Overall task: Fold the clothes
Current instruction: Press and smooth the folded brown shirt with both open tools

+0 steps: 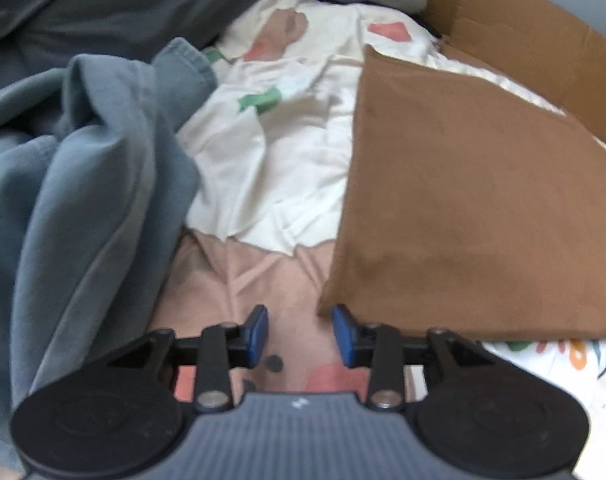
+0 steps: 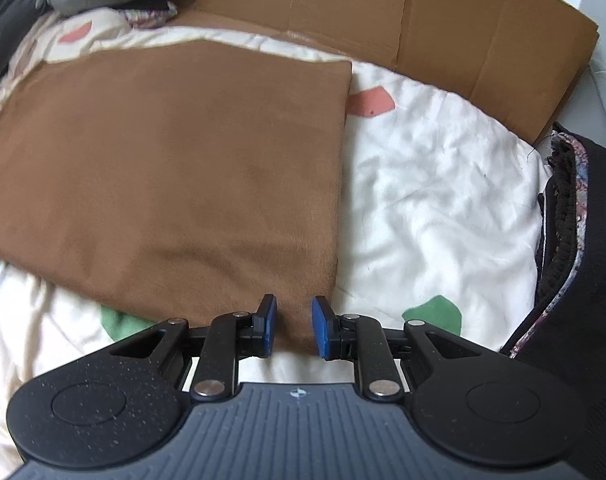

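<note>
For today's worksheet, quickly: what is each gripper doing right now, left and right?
Left gripper: open, holding nothing, beside the brown cloth's corner.
Right gripper: open, brown cloth edge between its pads, no visible pinch.

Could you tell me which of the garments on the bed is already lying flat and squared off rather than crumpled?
The brown cloth lies flat with straight edges and a neat corner. The blue-grey garment beside it sits bunched in deep folds.

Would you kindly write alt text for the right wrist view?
A folded brown cloth lies flat on a white patterned quilt, its near edge between the right gripper's blue jaws, which stand slightly apart. Flattened cardboard lies behind it.
</note>
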The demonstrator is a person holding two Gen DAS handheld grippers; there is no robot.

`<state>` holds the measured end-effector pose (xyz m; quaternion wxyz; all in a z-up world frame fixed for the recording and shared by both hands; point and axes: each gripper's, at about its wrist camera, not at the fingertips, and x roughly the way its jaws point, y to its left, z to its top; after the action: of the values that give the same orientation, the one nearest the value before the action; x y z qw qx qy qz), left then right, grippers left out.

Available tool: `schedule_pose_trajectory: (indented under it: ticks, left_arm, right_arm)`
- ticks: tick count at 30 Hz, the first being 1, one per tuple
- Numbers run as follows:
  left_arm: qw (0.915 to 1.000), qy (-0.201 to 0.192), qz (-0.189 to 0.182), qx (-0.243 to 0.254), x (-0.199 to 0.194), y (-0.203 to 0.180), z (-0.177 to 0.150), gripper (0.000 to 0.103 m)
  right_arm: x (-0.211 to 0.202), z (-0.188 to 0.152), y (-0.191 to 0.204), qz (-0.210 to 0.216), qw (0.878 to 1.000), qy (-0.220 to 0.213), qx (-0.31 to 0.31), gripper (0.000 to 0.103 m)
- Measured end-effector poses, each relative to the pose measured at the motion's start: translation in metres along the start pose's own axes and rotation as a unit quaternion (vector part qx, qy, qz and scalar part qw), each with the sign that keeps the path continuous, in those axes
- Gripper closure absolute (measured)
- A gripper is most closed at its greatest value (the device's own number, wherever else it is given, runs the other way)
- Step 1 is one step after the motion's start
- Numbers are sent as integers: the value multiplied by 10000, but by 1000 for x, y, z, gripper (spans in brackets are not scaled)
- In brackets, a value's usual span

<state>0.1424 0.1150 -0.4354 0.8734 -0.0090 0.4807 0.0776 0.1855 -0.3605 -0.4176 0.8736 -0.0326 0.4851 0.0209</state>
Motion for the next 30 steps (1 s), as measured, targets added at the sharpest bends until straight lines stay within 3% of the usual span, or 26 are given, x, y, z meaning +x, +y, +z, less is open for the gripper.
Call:
schedule_pose_trajectory:
  ticks: [6,11,15,18,23,30]
  left_arm:
    - [9985,-275,-412,245,-12,-33,11,66]
    - [9910,-159,-1155,652,-13,-81,19,66]
    - [9821,-142,-1570,1028,-14,-118,17,66]
    - [9757,-98,-1864,1148,-14,-141,13,66]
    - [9578,-192,-2322,1682,-18,-181,6,74]
    - [9442,-180,-2643,1955,-16,-213,0,87]
  right_arm:
    - [-5,13,26,395,9990,-211,-64,79]
    - [3,25,47,509,9981,-281,-201,81]
    - [13,32,52,370,9987,-314,-186,81]
    - [28,29,48,214,9997,-66,-132,82]
    - [29,16,45,155,9998,113,-66,82]
    - [16,18,53,366,9993,-53,41,82]
